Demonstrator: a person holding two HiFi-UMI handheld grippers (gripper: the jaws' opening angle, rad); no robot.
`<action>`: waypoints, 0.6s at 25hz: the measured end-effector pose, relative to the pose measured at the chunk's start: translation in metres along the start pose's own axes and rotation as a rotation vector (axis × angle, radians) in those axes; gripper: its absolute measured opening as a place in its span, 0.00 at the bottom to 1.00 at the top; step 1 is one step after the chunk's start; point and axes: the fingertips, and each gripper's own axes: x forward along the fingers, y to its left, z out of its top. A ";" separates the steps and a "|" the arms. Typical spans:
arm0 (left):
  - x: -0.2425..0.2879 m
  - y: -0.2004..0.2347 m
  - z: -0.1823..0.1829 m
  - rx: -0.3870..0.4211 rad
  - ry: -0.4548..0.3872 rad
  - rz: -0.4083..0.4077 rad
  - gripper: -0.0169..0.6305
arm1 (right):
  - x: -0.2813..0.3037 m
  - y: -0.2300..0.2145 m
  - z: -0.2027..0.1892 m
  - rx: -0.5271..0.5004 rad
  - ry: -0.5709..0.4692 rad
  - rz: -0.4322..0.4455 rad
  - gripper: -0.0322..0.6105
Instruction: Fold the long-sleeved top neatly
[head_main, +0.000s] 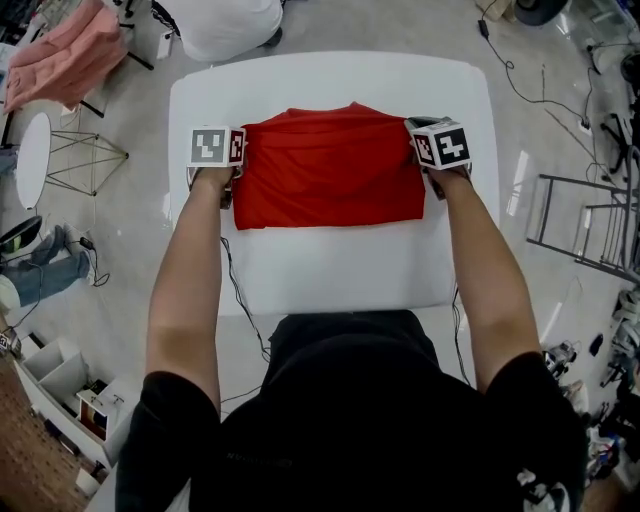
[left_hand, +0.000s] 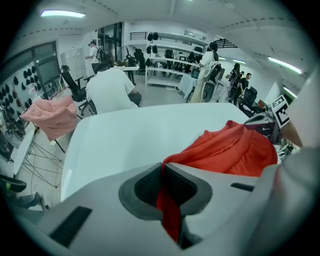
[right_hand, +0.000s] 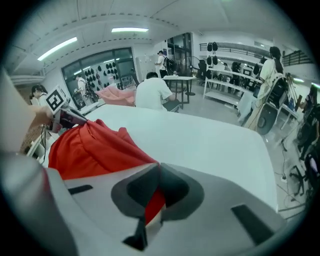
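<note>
Beyond far edge of top (head_main: 330, 170), tabletop (head_main: 330, 80)

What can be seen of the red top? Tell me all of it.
The red top is soft, thin-looking fabric, folded into a rough rectangle with a small bump on its far edge. It lies on the far half of the white table. The left tool is shut on its left edge and the right tool on its right edge, each pinching a strip of red cloth. Near the tools the cloth rises in ridged folds.
</note>
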 end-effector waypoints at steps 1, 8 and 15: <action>0.001 0.000 0.000 -0.004 -0.008 -0.001 0.05 | 0.000 0.000 -0.001 0.020 -0.012 0.009 0.08; 0.004 0.003 0.001 -0.080 -0.052 -0.046 0.05 | 0.002 -0.001 0.000 0.023 -0.041 0.030 0.08; 0.005 0.004 0.003 -0.157 -0.099 -0.090 0.06 | 0.005 0.001 0.000 0.021 0.013 0.010 0.09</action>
